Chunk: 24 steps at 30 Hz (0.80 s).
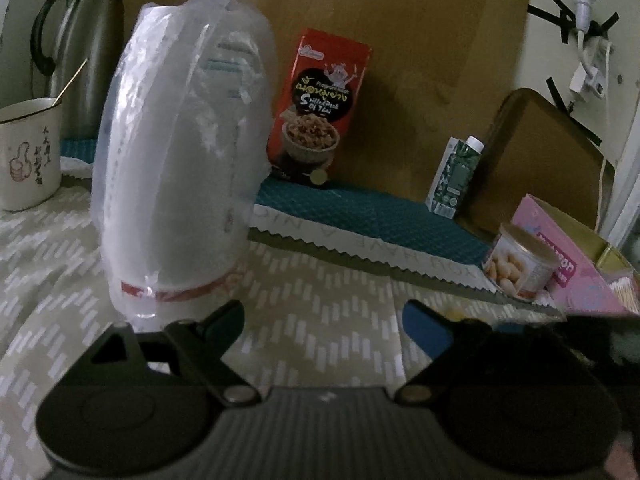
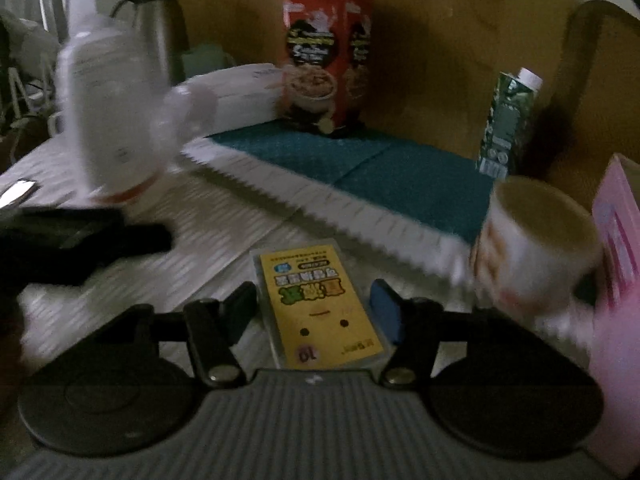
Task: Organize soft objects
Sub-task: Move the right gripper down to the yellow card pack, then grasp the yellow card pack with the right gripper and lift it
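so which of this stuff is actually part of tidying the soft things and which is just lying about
Job:
plastic-wrapped soft pack
yellow packet, between the right gripper fingers

Lying about:
red box
green carton
can
mug
flask
pink box

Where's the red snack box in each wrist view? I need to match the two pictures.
Left wrist: red box stands upper centre on the teal mat, just right of the white plastic pack.
Right wrist: red box at top centre, at the mat's back edge.
Shared landmark: the green carton, right of the box in both.
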Each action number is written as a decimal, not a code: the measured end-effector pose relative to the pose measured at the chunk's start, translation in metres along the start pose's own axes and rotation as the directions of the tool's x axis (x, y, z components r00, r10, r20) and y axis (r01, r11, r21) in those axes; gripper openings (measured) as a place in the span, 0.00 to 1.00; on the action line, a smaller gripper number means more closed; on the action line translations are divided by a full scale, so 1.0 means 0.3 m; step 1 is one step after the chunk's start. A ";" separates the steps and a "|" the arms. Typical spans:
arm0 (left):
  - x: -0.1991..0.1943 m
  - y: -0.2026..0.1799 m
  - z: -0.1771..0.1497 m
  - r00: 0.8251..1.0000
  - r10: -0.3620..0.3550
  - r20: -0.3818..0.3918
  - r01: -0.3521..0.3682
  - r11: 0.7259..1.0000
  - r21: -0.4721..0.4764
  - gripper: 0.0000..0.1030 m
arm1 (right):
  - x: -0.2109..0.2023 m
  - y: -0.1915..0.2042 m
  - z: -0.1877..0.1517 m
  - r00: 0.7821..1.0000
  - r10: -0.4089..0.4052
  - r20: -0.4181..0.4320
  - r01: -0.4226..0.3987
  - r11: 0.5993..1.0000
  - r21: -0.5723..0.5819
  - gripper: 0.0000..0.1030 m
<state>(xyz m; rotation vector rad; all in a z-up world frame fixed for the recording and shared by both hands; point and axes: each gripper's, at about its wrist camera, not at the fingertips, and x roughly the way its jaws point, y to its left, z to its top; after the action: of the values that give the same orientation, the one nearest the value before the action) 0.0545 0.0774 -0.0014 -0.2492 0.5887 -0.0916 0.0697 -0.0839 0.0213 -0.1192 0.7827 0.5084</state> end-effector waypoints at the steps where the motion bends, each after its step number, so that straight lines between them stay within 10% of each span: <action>1: 0.002 0.000 0.000 1.000 -0.003 -0.006 0.003 1.000 0.001 0.88 | -0.024 0.012 -0.021 1.000 0.008 0.005 -0.008 1.000 0.011 0.64; 9: 0.011 0.008 0.002 0.993 -0.100 -0.066 0.100 0.995 -0.005 0.93 | -0.143 0.048 -0.162 0.999 0.029 0.032 -0.028 0.998 -0.049 0.90; 20: -0.073 -0.067 -0.028 0.949 -0.253 -0.188 0.243 0.967 -0.075 0.86 | -0.131 0.058 -0.156 0.996 0.033 0.085 -0.030 0.999 -0.030 0.59; 24: -0.033 -0.105 -0.032 0.907 -0.332 -0.258 0.303 0.941 -0.149 0.71 | -0.168 -0.014 -0.166 0.985 0.124 0.119 -0.145 0.970 0.197 0.58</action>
<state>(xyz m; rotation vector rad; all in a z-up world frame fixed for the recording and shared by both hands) 0.0405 0.0465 0.0044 -0.4401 0.8331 -0.4187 0.0097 -0.1218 0.0208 0.1523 0.7371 0.5549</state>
